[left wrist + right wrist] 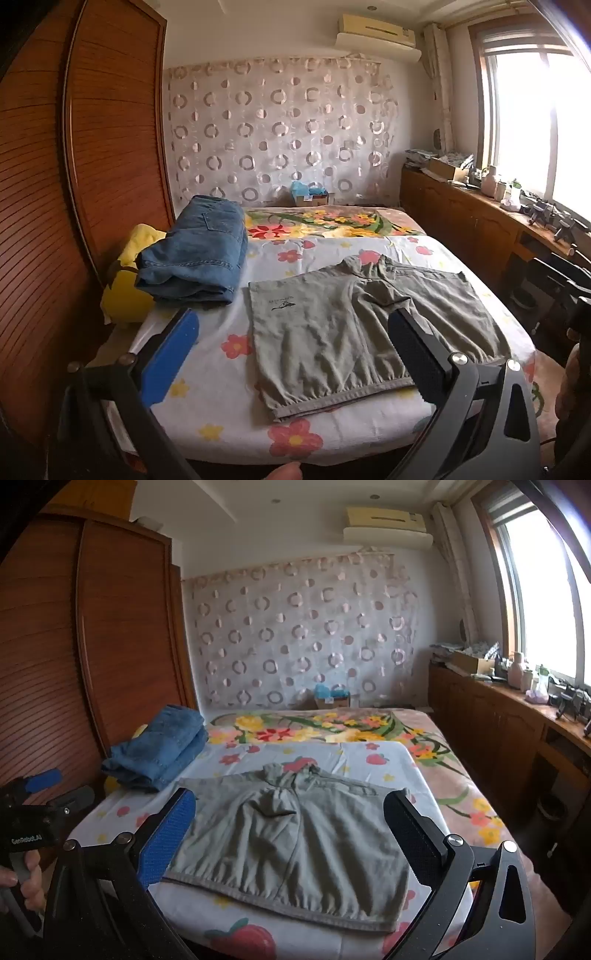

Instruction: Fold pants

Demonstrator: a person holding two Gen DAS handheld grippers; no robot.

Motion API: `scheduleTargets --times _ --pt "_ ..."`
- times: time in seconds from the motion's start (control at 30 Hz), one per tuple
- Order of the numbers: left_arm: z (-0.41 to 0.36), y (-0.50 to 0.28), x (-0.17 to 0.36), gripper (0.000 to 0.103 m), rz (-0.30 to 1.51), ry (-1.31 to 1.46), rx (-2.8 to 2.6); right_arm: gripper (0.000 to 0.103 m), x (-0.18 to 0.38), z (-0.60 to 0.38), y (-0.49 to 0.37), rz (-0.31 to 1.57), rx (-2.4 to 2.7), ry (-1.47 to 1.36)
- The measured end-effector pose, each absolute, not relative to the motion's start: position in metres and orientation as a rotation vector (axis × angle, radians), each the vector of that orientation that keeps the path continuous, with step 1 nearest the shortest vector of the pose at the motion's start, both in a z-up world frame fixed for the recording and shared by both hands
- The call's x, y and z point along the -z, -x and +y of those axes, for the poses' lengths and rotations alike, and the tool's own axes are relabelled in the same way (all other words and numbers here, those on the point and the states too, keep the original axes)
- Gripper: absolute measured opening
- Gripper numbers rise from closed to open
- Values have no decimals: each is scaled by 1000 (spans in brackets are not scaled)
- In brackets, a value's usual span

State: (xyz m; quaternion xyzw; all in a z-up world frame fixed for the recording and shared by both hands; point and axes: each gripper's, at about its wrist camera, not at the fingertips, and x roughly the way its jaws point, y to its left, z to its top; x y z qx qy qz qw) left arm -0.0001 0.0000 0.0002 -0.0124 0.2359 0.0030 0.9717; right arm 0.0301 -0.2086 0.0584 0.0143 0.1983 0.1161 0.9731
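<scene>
Grey-green pants [354,328] lie spread on the flowered bed sheet [229,417], waistband toward me, upper part bunched at the far side. They also show in the right wrist view [291,842]. My left gripper [291,354] is open and empty, held above the near edge of the pants. My right gripper [291,834] is open and empty, held above the pants near the waistband. The left gripper's body [33,812] shows at the left of the right wrist view.
Folded blue jeans [195,254] lie on the bed's left side on a yellow pillow [125,291]. A wooden wardrobe [74,184] stands left. A wooden counter [491,214] with clutter runs under the window at right. A flowered blanket [332,221] covers the far bed.
</scene>
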Motion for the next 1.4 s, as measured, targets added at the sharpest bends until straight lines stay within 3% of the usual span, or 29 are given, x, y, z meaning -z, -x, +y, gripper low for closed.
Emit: scheduleTargets --times 1.4 --pt "7 1 -7 103 470 10 -9 103 -59 -206 -29 400 -236 -41"
